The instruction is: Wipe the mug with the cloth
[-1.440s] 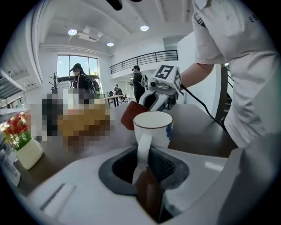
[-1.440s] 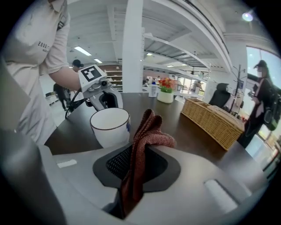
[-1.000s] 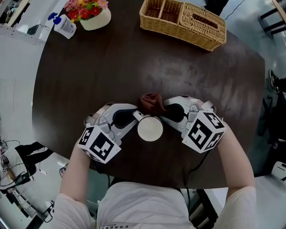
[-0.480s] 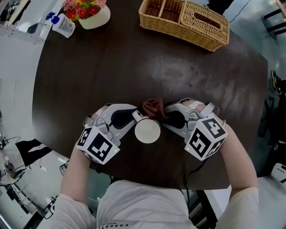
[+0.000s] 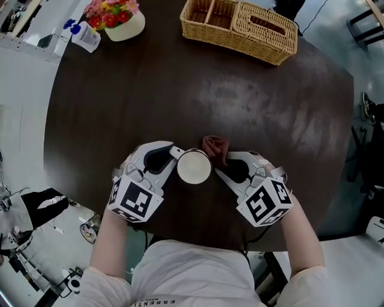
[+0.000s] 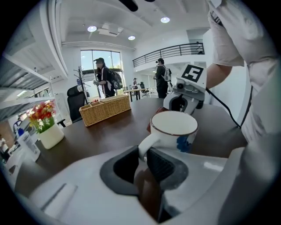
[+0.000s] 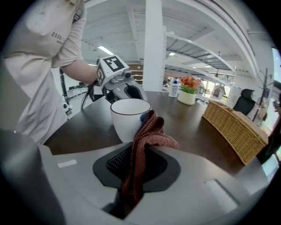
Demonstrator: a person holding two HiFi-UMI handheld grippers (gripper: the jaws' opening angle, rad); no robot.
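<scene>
A white mug (image 5: pixel 194 166) with a thin dark rim and a blue mark stands on the dark table (image 5: pixel 150 96), between my two grippers. My left gripper (image 5: pixel 174 153) is shut on the mug's handle (image 6: pixel 145 147). The mug (image 6: pixel 174 129) rises just beyond its jaws in the left gripper view. My right gripper (image 5: pixel 221 165) is shut on a reddish-brown cloth (image 5: pixel 216 147). In the right gripper view the cloth (image 7: pixel 142 149) hangs from the jaws and lies against the side of the mug (image 7: pixel 128 118).
A wicker basket (image 5: pixel 240 29) with compartments stands at the table's far side. A white pot of flowers (image 5: pixel 120 18) and a small bottle (image 5: pixel 81 33) stand at the far left. The table's near edge (image 5: pixel 198 240) runs just behind my grippers.
Both grippers and the mug have drawn slightly toward the person. The cloth has slid from the mug's far-left rim round to its right side.
</scene>
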